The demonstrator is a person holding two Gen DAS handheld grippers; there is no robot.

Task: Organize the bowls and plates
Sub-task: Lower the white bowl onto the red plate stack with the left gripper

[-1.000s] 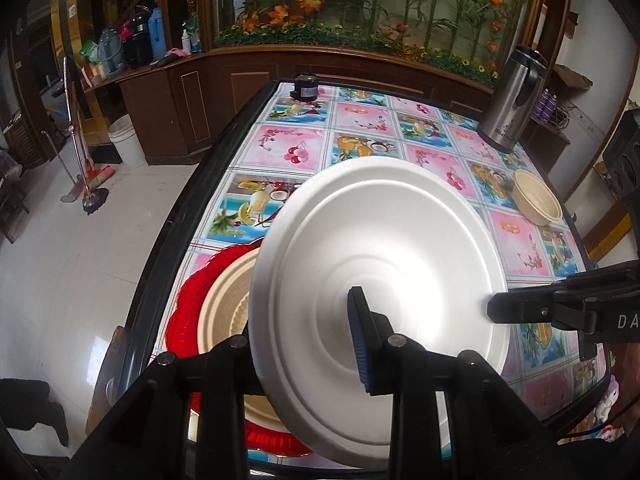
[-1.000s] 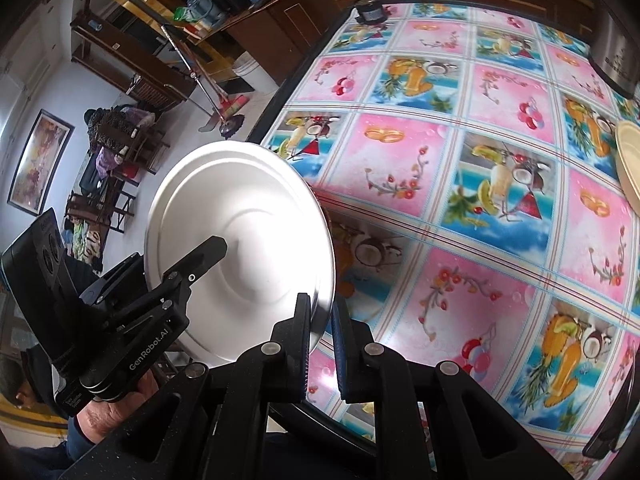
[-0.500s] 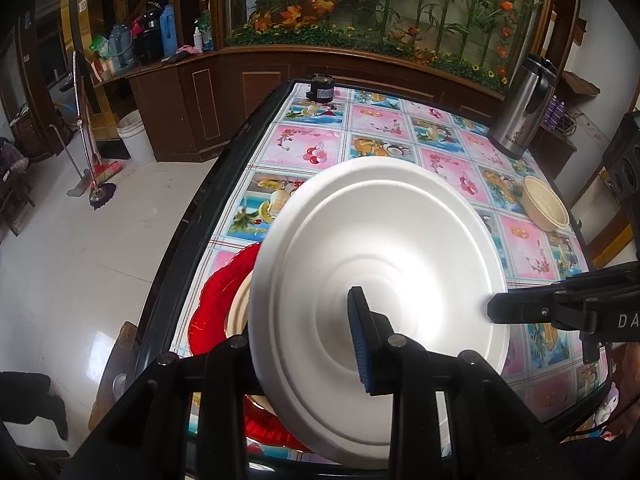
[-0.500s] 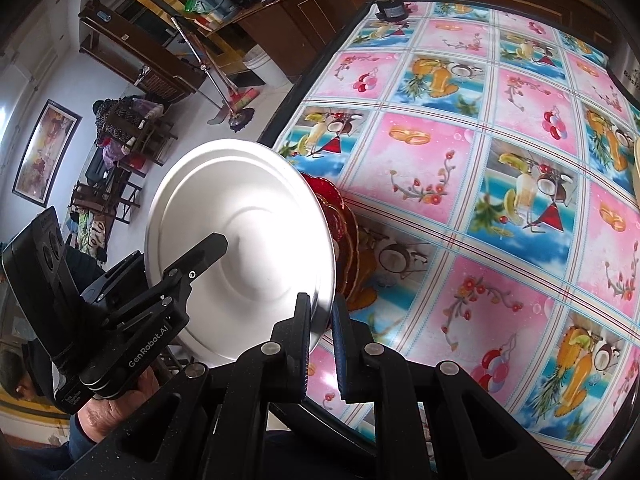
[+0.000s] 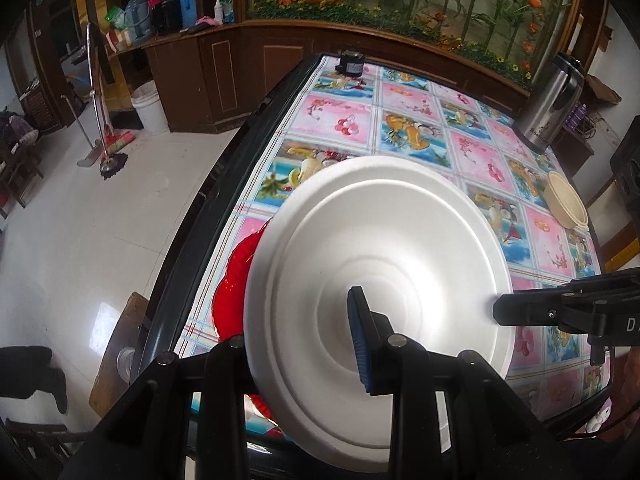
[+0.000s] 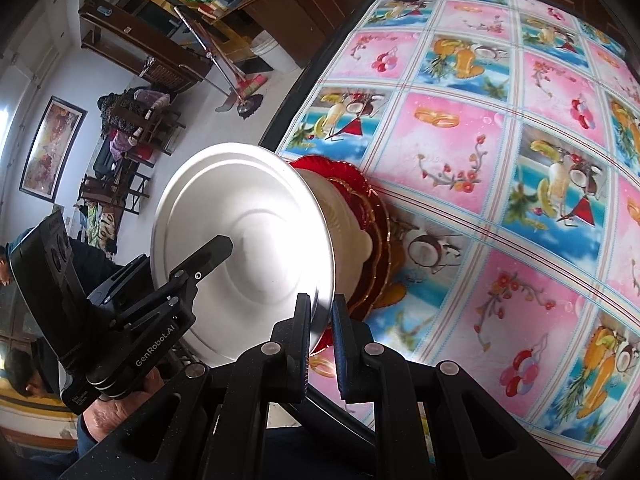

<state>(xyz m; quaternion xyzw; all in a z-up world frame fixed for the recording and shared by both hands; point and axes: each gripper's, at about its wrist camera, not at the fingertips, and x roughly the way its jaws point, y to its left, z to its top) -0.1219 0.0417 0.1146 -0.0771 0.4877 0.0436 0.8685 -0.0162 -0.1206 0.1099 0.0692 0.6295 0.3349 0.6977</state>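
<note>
Both grippers [image 5: 304, 344] [image 6: 320, 332] on white plate [image 5: 380, 240]

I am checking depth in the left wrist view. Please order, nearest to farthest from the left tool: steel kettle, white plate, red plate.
1. white plate: gripped in the left tool.
2. red plate: just behind, near table edge.
3. steel kettle: far right corner.
</note>
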